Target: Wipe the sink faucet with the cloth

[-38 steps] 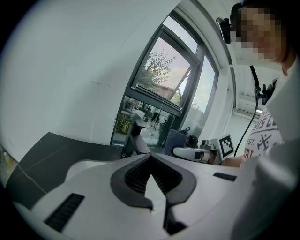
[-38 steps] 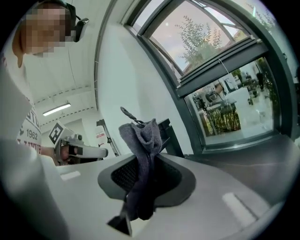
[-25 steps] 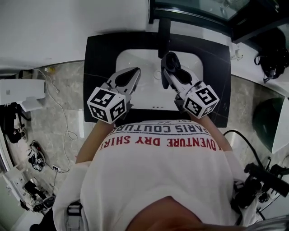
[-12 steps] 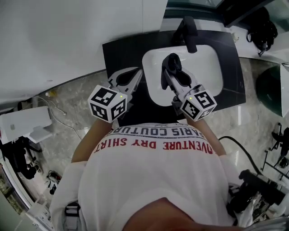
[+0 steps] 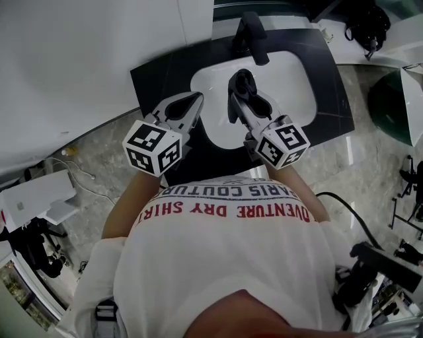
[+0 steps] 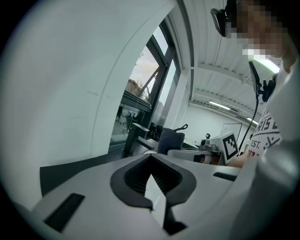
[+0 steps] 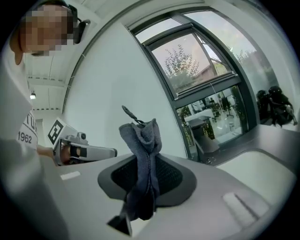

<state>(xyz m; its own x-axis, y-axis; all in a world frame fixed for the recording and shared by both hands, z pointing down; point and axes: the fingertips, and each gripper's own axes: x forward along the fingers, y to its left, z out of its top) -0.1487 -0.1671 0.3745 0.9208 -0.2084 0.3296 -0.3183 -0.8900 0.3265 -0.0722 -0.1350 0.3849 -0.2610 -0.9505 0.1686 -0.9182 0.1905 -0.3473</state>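
The black faucet point(image 5: 252, 34) stands at the far rim of the white sink point(image 5: 297, 92), set in a black counter point(image 5: 158, 72). My right gripper point(image 5: 239, 84) hovers over the basin just short of the spout, shut on a dark grey cloth point(image 7: 142, 159) that sticks up between its jaws point(image 5: 243, 82). My left gripper point(image 5: 196, 100) hangs over the sink's left rim, shut and holding nothing. In the left gripper view the faucet point(image 6: 135, 135) and the cloth point(image 6: 170, 140) lie ahead. The right gripper view has the faucet point(image 7: 204, 136) at right.
A white wall point(image 5: 79, 59) rises left of the counter. Behind the faucet a dark window frame point(image 5: 277, 8) runs along the back. A dark green round tub point(image 5: 391, 99) and black bags point(image 5: 362, 23) sit at right. Cables and gear lie on the marble floor point(image 5: 99, 165).
The head view has swung, so the sink now sits higher and left of where it was. Both grippers keep much the same pose over the basin, and the cloth stays held.
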